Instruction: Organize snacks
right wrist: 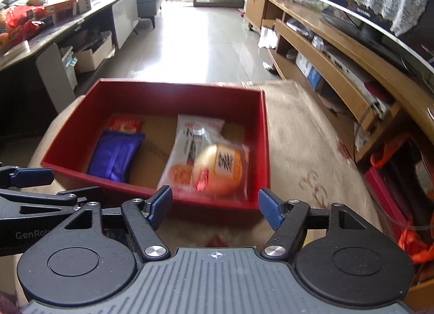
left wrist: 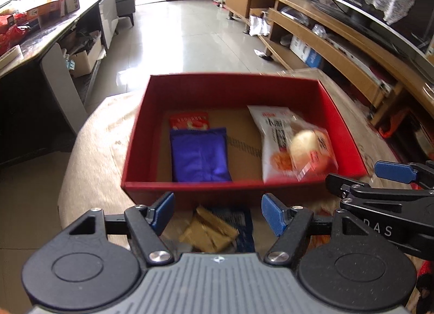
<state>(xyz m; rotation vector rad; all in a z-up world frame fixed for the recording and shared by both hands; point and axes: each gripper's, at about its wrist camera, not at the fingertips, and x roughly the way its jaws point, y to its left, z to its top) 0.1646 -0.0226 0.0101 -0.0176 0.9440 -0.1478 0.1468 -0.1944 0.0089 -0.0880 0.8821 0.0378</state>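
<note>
A red open box (left wrist: 344,124) (right wrist: 67,148) sits on a beige patterned cloth. Inside lie a purple packet (left wrist: 199,155) (right wrist: 114,155), a small red packet (left wrist: 190,121) (right wrist: 124,124) behind it, a white snack bag (left wrist: 276,137) (right wrist: 190,137), and a clear-wrapped round bun (left wrist: 306,145) (right wrist: 219,170) resting on the bag, blurred. My left gripper (left wrist: 217,215) is open and empty near the box's front wall, above a tan snack packet (left wrist: 208,231) on the cloth. My right gripper (right wrist: 215,209) is open and empty just in front of the bun.
A dark table (left wrist: 40,34) with boxes and red bags stands at left. A wooden TV cabinet (left wrist: 339,50) with a television runs along the right. A shiny tiled floor (left wrist: 184,34) lies beyond. Red and orange bags (right wrist: 415,240) sit at the right of the cloth.
</note>
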